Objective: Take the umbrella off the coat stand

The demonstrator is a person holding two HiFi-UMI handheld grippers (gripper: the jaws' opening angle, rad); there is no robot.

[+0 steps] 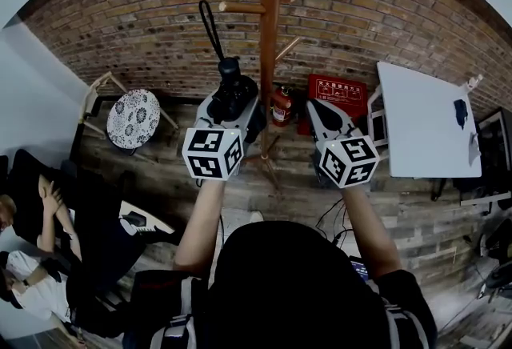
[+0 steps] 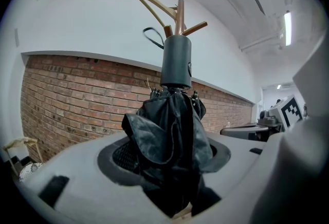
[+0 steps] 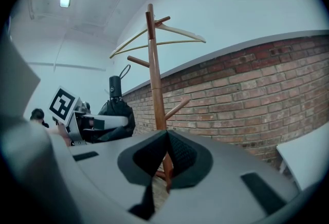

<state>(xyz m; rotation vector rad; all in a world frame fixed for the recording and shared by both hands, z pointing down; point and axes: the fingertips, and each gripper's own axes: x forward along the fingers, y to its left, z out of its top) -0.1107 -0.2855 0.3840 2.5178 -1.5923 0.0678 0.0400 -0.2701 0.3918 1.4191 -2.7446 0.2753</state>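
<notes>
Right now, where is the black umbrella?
In the head view the umbrella is a little left of centre, clamped in the jaws of the left gripper, just left of the wooden coat stand.

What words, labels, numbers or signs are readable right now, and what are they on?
None can be read.
Red box at the brick wall: white characters, too small to read.
Fire extinguisher: label blurred.
Marker cubes: black-and-white square patterns only, no words.
</notes>
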